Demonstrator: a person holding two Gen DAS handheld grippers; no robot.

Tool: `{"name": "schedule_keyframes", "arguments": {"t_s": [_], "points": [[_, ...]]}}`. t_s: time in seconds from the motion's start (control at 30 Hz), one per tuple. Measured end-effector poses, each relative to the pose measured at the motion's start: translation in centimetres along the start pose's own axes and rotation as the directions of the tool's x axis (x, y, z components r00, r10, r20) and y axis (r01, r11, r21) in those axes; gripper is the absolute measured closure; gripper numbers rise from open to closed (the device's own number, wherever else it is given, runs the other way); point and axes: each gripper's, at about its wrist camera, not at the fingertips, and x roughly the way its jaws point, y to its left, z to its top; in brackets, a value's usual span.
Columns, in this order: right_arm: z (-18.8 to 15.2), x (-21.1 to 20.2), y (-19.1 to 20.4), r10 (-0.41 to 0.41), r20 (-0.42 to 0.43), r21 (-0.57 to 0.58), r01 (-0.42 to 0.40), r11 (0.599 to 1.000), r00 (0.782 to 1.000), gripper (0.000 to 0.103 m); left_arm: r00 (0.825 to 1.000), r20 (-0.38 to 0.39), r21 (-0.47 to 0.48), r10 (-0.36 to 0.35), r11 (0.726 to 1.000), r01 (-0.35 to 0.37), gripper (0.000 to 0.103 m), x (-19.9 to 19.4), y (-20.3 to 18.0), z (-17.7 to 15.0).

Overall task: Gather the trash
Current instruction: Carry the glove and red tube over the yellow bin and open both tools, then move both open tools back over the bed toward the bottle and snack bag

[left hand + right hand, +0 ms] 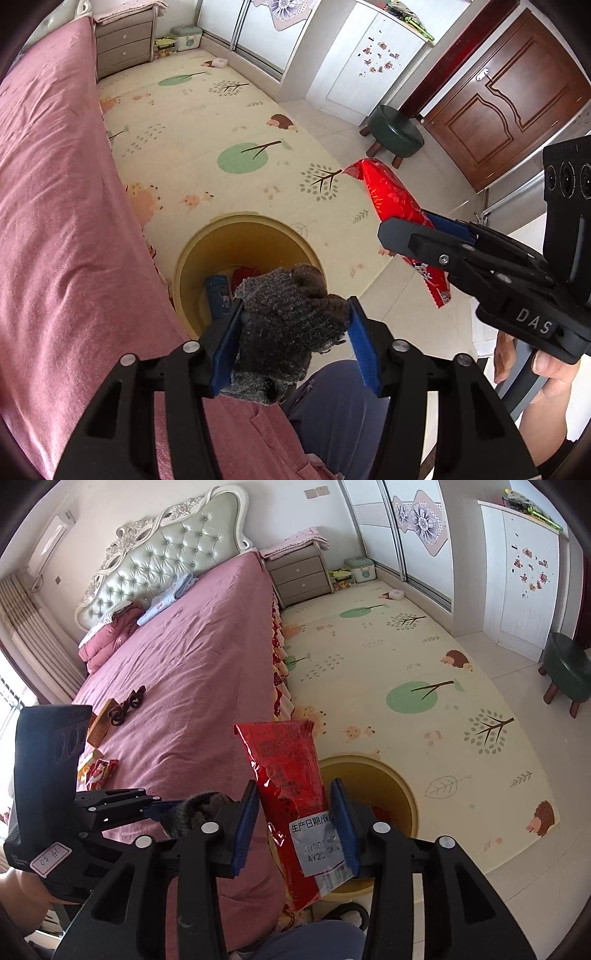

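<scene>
My left gripper (293, 332) is shut on a dark grey knitted sock (291, 310) and holds it above the near rim of a yellow bin (192, 254) beside the bed. The bin holds a blue packet and something red. My right gripper (297, 823) is shut on a red snack bag (291, 775), held upright near the bin (402, 790). The right gripper (413, 236) with the bag (391, 195) also shows at the right of the left wrist view. The left gripper (162, 808) with the sock (199, 805) shows low left in the right wrist view.
A pink-covered bed (184, 657) fills the left. On it lie red and yellow wrappers (98, 770), a brown box (101, 720) and dark glasses (127, 703). A patterned play mat (192, 122) covers the floor. A green stool (395, 131) stands near a wooden door (506, 96).
</scene>
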Motion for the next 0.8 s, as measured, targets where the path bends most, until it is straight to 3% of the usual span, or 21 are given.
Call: {"name": "schedule_keyframes", "arguments": {"t_s": [0.07, 0.4, 0.8], "points": [[0.3, -0.2, -0.7, 0.011, 0.014, 0.029, -0.012, 1.0, 1.0, 0.058, 1.0, 0.011, 0.005, 0.017, 1.0, -0.017, 0.021, 0.0, 0.1, 0.0], [0.6, -0.8, 0.1, 0.007, 0.028, 0.025, -0.008, 1.0, 1.0, 0.058, 0.994, 0.055, 0.038, 0.096, 0.994, -0.098, 0.02, -2.3, 0.9, -1.1], [0.4, -0.6, 7.4, 0.053, -0.001, -0.094, -0.052, 0.994, 0.999, 0.058, 0.984, 0.12, -0.028, 0.13, 0.991, -0.127, 0.02, -7.1, 4.8, -4.6]]}}
